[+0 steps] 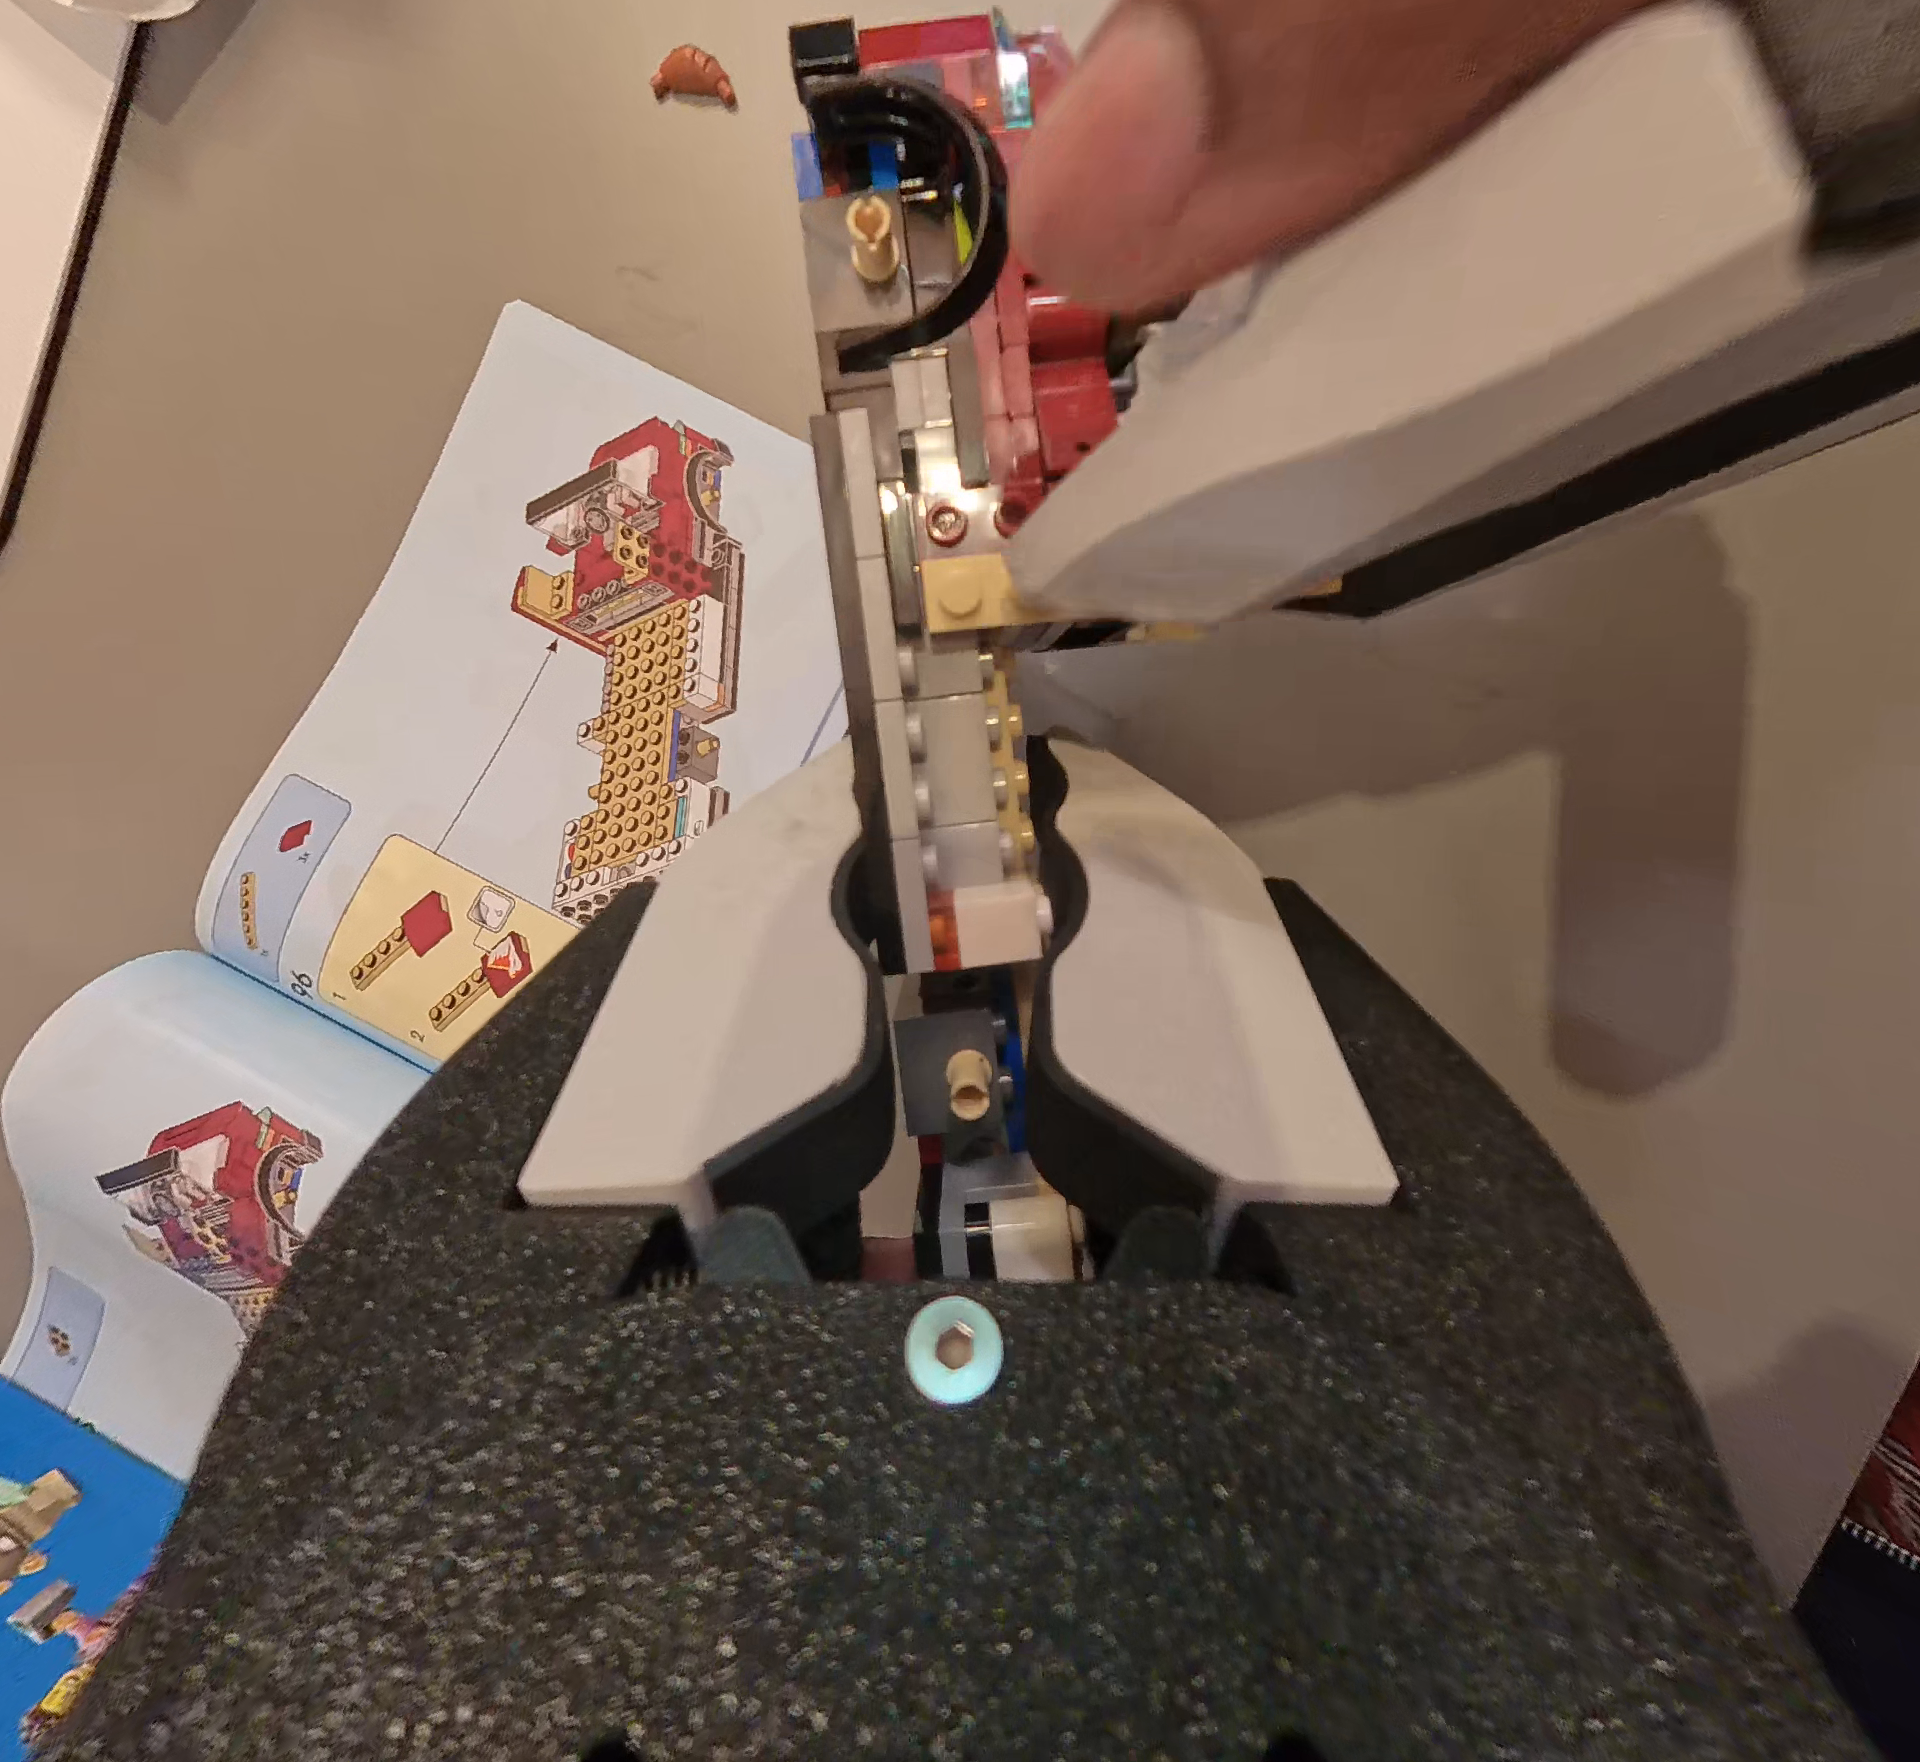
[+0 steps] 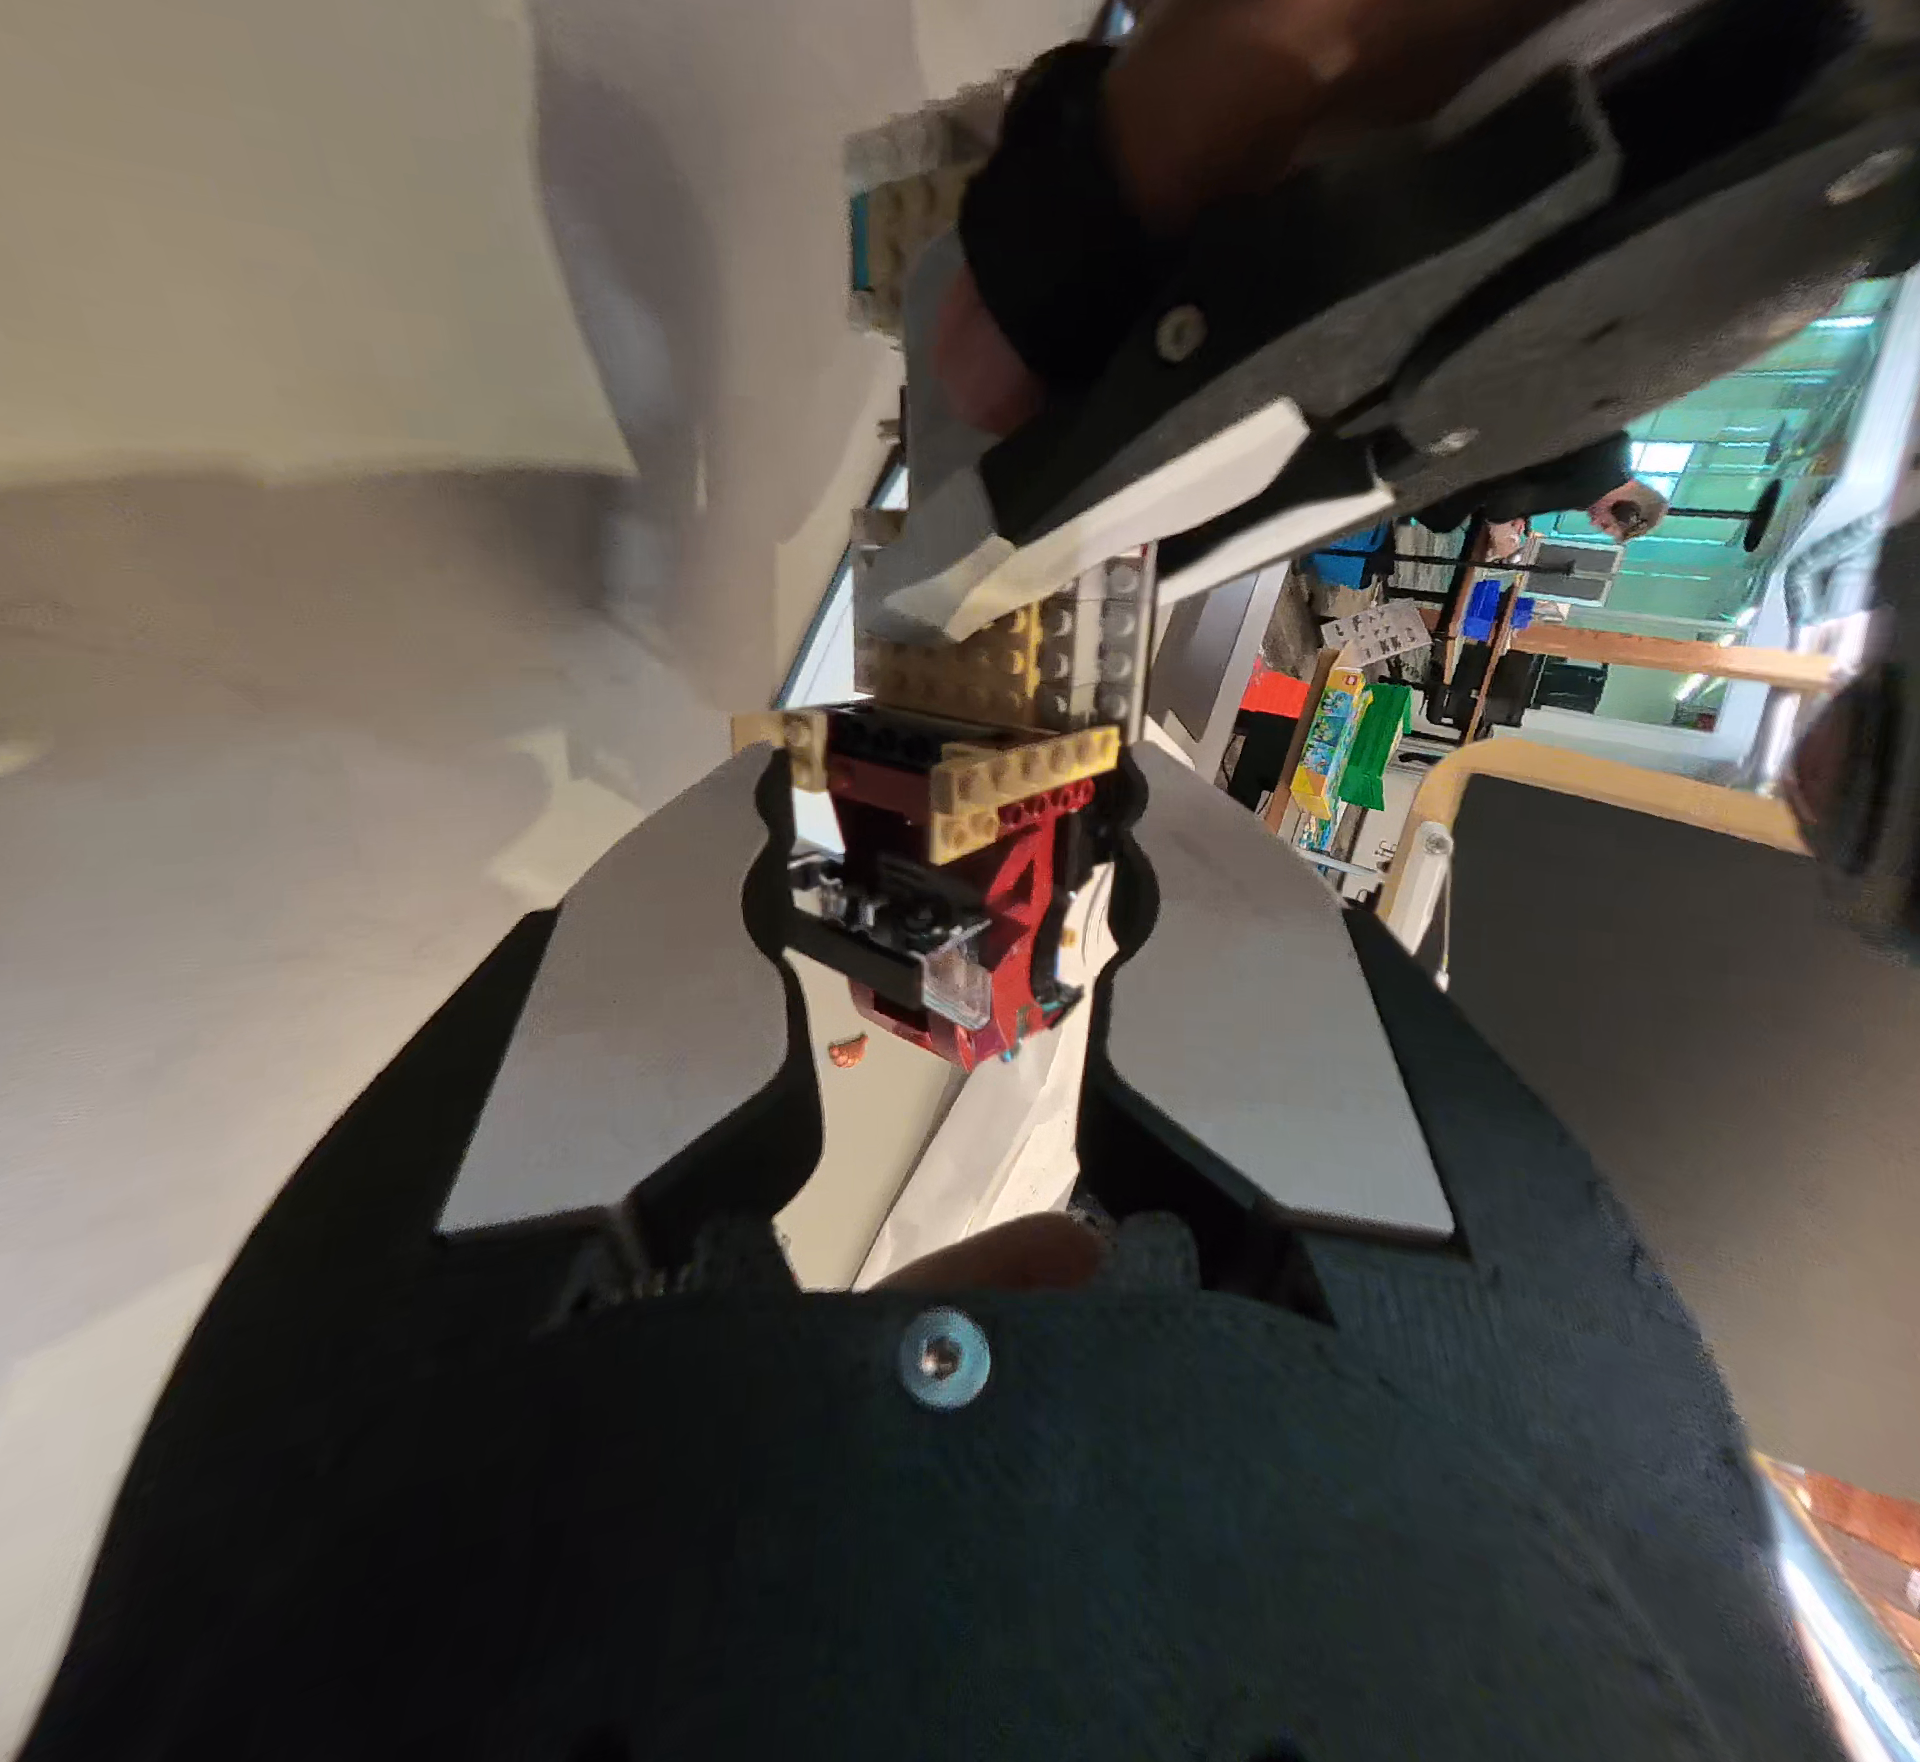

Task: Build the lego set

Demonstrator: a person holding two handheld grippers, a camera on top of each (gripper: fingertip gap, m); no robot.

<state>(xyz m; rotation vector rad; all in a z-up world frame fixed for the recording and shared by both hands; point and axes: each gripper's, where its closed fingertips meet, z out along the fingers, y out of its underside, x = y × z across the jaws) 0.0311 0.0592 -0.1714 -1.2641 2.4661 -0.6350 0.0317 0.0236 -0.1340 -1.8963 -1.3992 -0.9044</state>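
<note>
Presently left tool [image 1: 951,839] clamps brick model [image 1: 914,465]; right tool [image 2: 951,777] grips its red end.

The setting was a workshop or lab space. A pale worktable [image 1: 364,278] carried an open building-brick instruction booklet [image 1: 499,673]. Behind it stood a shelf with boxed toy sets [image 2: 1325,746], blue storage bins [image 2: 1491,611], wooden benches [image 2: 1662,663] and large green-tinted windows [image 2: 1766,424].

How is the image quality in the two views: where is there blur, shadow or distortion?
Left wrist view: brick model sharp, thumb blurred, a dark shadow falls on the table. Right wrist view: wall smeared by motion blur, the background room tilted and bent by the wide lens.
</note>
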